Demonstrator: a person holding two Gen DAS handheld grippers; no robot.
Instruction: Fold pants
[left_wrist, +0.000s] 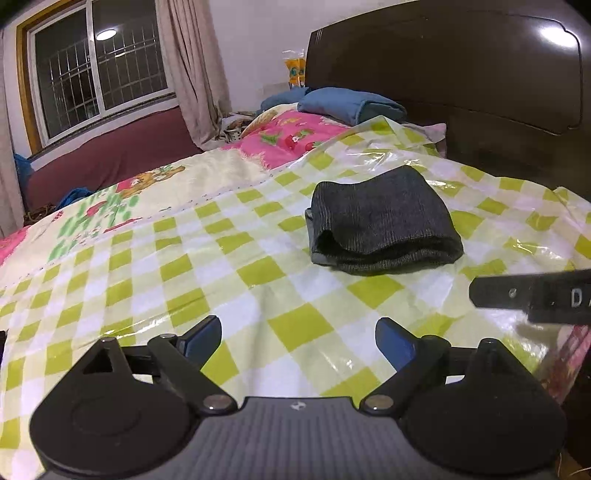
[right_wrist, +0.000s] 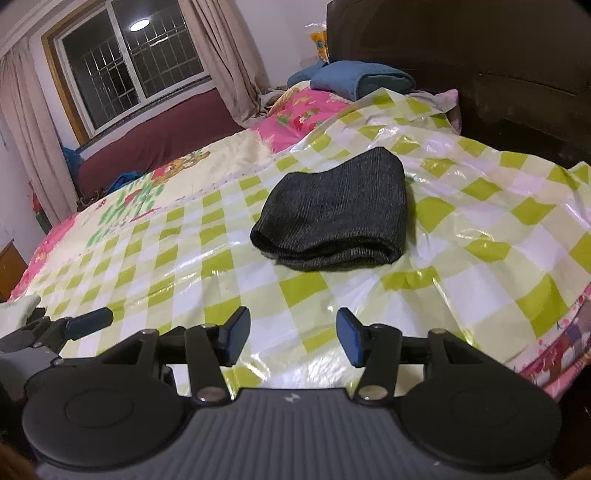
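**Pants folded, both grippers clear**

The left gripper (left_wrist: 297, 341) has its jaws spread wide, nothing between them; the right gripper (right_wrist: 293, 341) stands part open, also empty. Bare checked plastic sheet (left_wrist: 221, 280) lies ahead of both. The folded dark pants (right_wrist: 332, 218) rest mid-sheet, well apart from either. The sheet's near right edge drops off the bed (right_wrist: 147, 184). A letter, perhaps "D", shows on the right gripper, cut off.
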